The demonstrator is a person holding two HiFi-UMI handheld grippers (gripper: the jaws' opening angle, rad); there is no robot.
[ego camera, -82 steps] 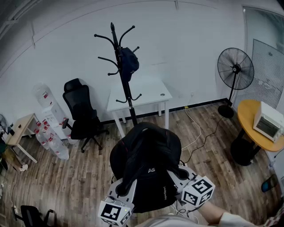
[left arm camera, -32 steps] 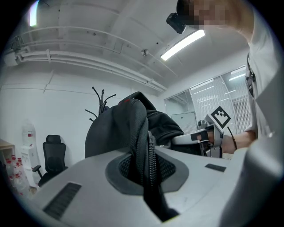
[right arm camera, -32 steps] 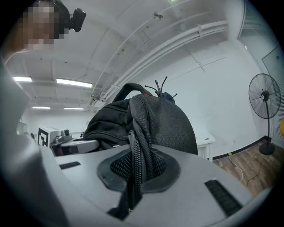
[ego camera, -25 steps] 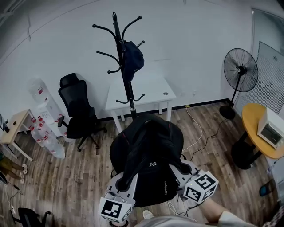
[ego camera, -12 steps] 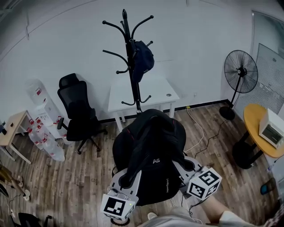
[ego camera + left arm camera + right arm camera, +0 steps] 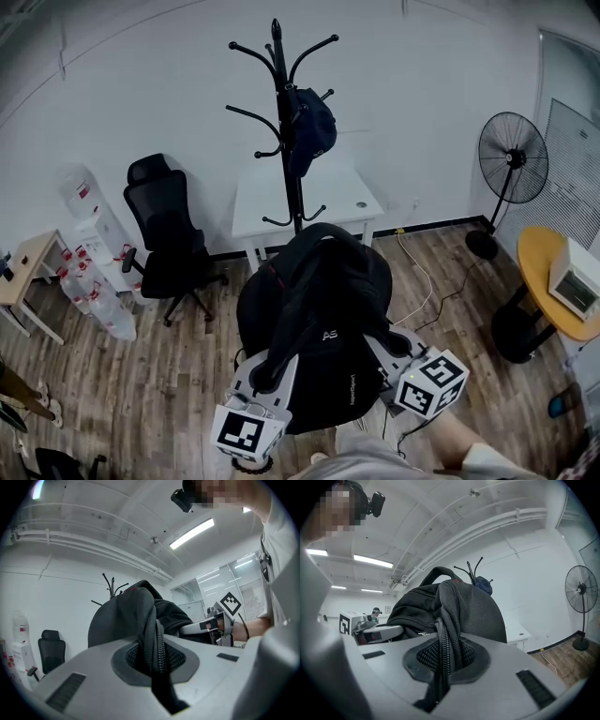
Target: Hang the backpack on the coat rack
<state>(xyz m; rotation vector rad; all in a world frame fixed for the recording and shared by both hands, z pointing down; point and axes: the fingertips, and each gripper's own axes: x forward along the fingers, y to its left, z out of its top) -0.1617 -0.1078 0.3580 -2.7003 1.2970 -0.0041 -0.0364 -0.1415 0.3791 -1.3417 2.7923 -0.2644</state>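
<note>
Two claws share this load. The left claw (image 6: pixel 266 373) is clamped nearly closed on one shoulder strap (image 6: pixel 152 639) of the black backpack (image 6: pixel 319 309). The bag hangs in the air between the claws, nearer than the coat rack (image 6: pixel 289 178) and well short of it. The right claw (image 6: pixel 397 349) pinches the other strap (image 6: pixel 446 634) just as tightly.

To do this well, I'd raise both sides evenly and carry the top loop (image 6: pixel 328 231) over a free hook (image 6: pixel 246 117) on the rack's left. I'd lower it on and only then let go, since a dark cap (image 6: pixel 314 127) already takes a right-hand hook.

The floor (image 6: pixel 122 375) is wood plank. Far left stand water bottles (image 6: pixel 94 281) and an office chair (image 6: pixel 169 234). A white counter (image 6: pixel 323 195) sits behind the rack, with a fan (image 6: pixel 513 159) and a round yellow table (image 6: pixel 534 258) to the right.
</note>
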